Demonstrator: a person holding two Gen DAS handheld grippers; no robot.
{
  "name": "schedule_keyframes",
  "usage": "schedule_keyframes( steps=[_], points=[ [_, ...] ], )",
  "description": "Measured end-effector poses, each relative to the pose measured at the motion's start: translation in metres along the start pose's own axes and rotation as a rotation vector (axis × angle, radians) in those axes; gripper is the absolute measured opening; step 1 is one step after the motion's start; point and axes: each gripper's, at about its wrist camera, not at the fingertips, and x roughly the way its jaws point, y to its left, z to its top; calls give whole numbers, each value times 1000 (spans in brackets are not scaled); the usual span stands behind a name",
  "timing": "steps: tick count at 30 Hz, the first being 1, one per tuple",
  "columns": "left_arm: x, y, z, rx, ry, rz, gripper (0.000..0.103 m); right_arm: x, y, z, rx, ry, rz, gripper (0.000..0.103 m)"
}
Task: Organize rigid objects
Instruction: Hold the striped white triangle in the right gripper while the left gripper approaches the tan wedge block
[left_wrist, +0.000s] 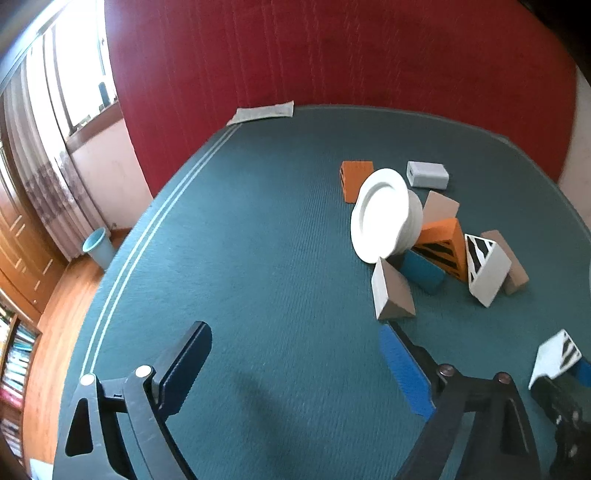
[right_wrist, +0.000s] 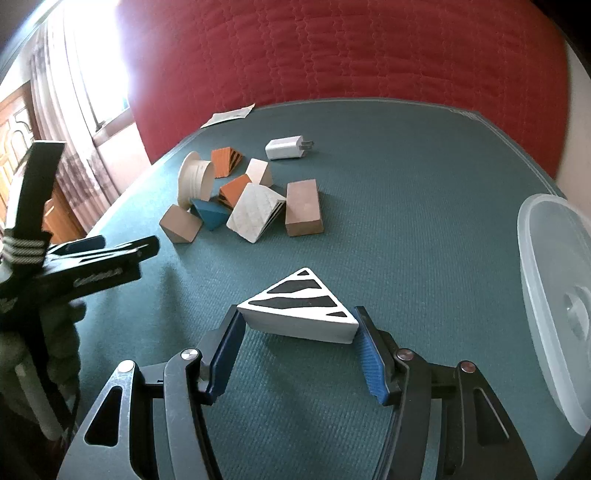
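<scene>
My right gripper (right_wrist: 298, 322) is shut on a white wedge with black stripes (right_wrist: 299, 310), its blue pads pressing on the two side corners just above the green table (right_wrist: 406, 206). The same wedge (left_wrist: 554, 354) shows at the lower right of the left wrist view. My left gripper (left_wrist: 295, 354) stands open over bare cloth with nothing between its fingers; it is also at the left edge of the right wrist view (right_wrist: 118, 245). Beyond lies a pile: white plates on edge (left_wrist: 380, 214), a tan wedge (left_wrist: 391, 291), a blue block (left_wrist: 421, 271), an orange striped wedge (left_wrist: 443, 243), another white striped wedge (left_wrist: 485, 269) and a tan brick (left_wrist: 511, 264).
A clear plastic container (right_wrist: 554, 295) stands at the right edge of the table. A white charger (right_wrist: 284, 147) and an orange block (left_wrist: 354, 177) lie behind the pile. A paper sheet (left_wrist: 264, 110) rests at the far edge by the red quilt. A blue bin (left_wrist: 98, 247) is on the floor.
</scene>
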Motion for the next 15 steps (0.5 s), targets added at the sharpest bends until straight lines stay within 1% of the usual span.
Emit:
schedule_keyframes(
  steps=[4, 7, 9, 13, 15],
  points=[
    [7, -11, 8, 11, 14, -8, 91, -2, -2, -2, 9, -4, 8, 60],
    [11, -21, 12, 27, 11, -11, 89, -4, -2, -4, 14, -7, 12, 60],
    [15, -27, 13, 35, 16, -17, 86, -3, -3, -3, 16, -7, 16, 60],
    [19, -33, 19, 35, 14, -31, 84, -2, -4, -2, 24, -9, 23, 60],
    [22, -33, 22, 32, 14, -43, 80, -1, -4, -1, 25, -10, 25, 60]
  ],
)
